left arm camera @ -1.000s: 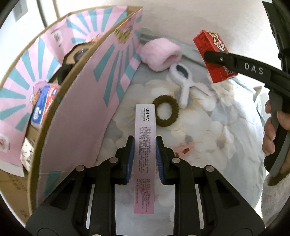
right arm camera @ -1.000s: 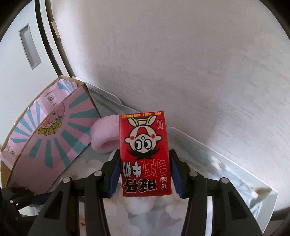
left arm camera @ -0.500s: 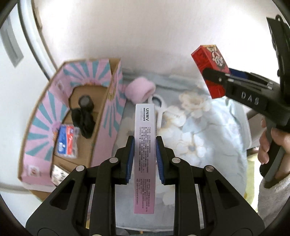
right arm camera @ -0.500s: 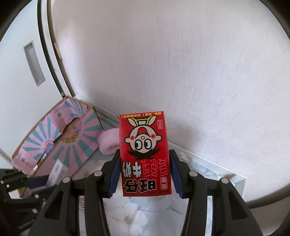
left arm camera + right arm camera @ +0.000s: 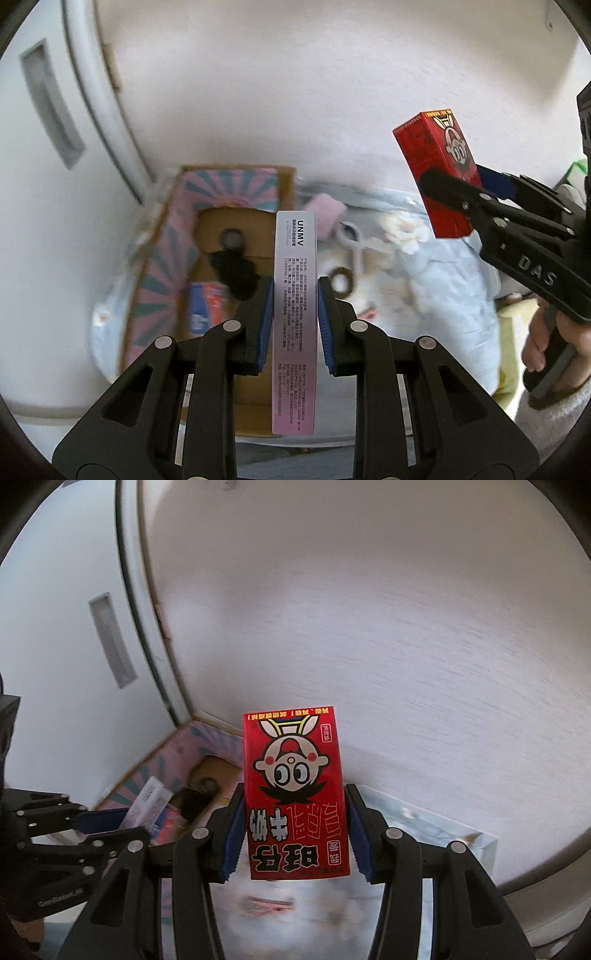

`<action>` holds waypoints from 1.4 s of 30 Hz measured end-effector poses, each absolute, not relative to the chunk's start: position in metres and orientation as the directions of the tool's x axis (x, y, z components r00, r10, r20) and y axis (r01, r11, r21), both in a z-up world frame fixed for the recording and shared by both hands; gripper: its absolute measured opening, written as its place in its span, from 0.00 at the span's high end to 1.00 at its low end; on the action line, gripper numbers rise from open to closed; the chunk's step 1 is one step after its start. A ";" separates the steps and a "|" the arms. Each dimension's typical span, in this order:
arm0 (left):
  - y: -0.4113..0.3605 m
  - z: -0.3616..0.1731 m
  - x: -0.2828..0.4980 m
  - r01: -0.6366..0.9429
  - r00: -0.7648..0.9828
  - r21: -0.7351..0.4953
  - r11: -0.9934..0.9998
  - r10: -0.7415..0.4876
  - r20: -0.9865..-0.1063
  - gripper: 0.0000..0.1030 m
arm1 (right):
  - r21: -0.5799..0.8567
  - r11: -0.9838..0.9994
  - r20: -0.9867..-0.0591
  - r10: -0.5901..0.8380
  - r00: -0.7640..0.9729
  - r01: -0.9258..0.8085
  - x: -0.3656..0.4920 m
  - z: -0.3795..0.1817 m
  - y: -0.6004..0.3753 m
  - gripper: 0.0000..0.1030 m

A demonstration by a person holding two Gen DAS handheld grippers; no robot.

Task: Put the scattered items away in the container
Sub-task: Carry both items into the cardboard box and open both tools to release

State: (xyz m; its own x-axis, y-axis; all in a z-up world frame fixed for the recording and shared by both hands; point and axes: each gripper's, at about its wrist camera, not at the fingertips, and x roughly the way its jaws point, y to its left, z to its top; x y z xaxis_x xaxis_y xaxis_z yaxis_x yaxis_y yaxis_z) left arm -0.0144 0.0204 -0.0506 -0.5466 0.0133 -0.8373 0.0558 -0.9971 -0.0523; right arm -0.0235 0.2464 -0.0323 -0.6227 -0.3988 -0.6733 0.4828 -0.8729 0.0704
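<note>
My left gripper [image 5: 295, 295] is shut on a long pale pink box [image 5: 294, 317] printed with small text, held high above the bed. Below it lies the cardboard container [image 5: 236, 192] with pink and teal sunburst flaps, holding a black object [image 5: 234, 271] and a blue and red packet [image 5: 203, 308]. My right gripper [image 5: 295, 814] is shut on a red carton [image 5: 295, 794] with a cartoon face, upside down in its view. That carton [image 5: 437, 173] and the right gripper [image 5: 465, 184] hang in the air at the right of the left wrist view. The left gripper [image 5: 107, 825] with its pink box [image 5: 147, 805] shows low left.
On the floral blue bedding [image 5: 443, 280] lie a pink fluffy band [image 5: 327, 216], a white clip [image 5: 354, 247], a brown hair tie [image 5: 341, 280] and a small pink item [image 5: 365, 310]. A white wall [image 5: 295, 92] stands behind, a door with a recessed handle [image 5: 51, 103] left.
Both grippers have risen well above the bed with their boxes still gripped. The container and the scattered items now look smaller and farther below.
</note>
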 end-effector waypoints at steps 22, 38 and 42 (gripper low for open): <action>-0.067 -0.148 -0.024 0.071 -0.331 -0.054 -0.996 0.028 -0.943 0.80 | 0.117 -0.841 -0.836 -0.370 -0.405 0.528 -0.043 -0.103 0.113 0.55; -0.071 -0.153 -0.036 0.079 -0.312 -0.096 -0.992 0.067 -0.948 0.80 | 0.110 -0.854 -0.865 -0.334 -0.375 0.508 -0.046 -0.118 0.097 0.55; -0.071 -0.151 -0.038 0.081 -0.311 -0.112 -0.990 0.082 -0.947 0.78 | 0.107 -0.847 -0.863 -0.339 -0.375 0.521 -0.043 -0.116 0.095 0.55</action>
